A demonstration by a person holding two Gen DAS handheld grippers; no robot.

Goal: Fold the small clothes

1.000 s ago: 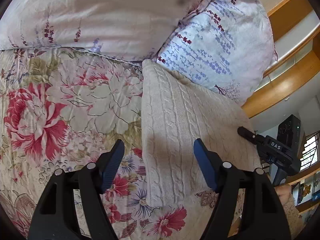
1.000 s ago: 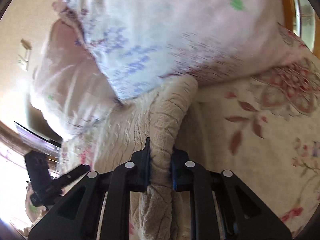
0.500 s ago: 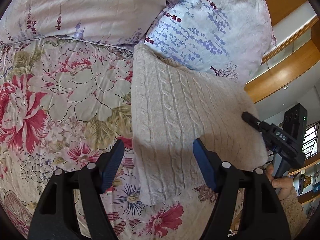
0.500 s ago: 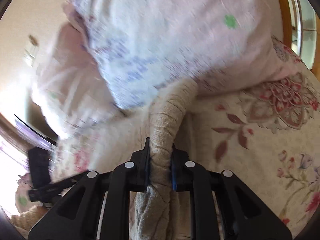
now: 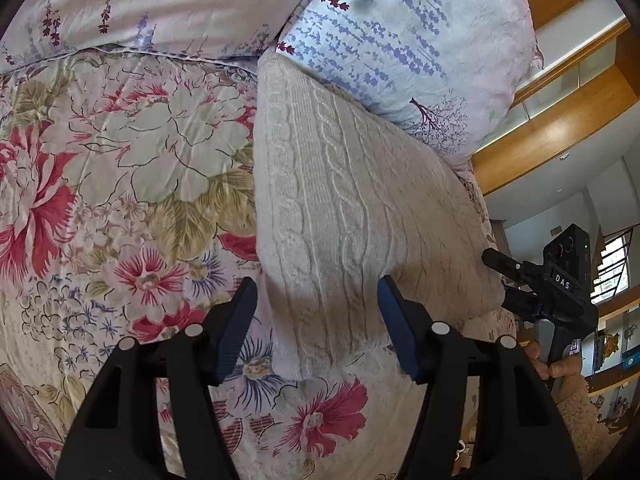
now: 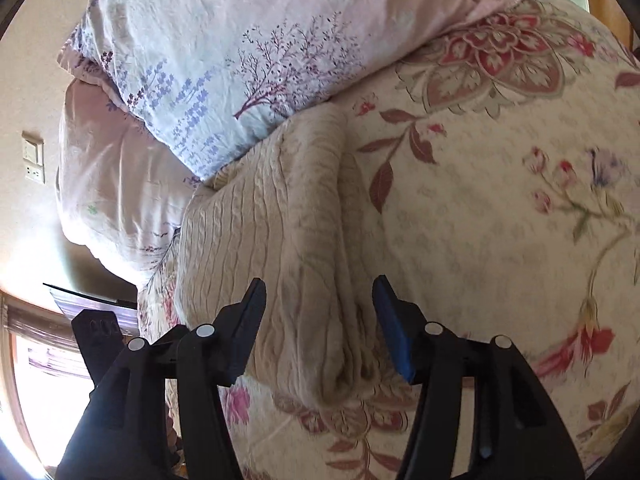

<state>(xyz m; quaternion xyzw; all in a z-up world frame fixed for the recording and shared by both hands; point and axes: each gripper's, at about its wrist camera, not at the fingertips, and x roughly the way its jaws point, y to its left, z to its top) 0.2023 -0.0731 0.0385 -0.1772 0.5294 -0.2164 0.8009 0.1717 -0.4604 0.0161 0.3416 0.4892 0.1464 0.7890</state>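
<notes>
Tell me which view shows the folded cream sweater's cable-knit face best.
The left wrist view. There the cream sweater lies nearly whole on the floral quilt, its cable pattern sharp and top face toward the camera. The right wrist view shows mainly its thick folded edge from the side, with the cables less distinct.

Daylight floods both views, blowing out the window at lower left of the right wrist view. Fisheye bending curves the edges into black corners. The bedspread blurs slightly rightward; soft shadows underlie the sweater.
</notes>
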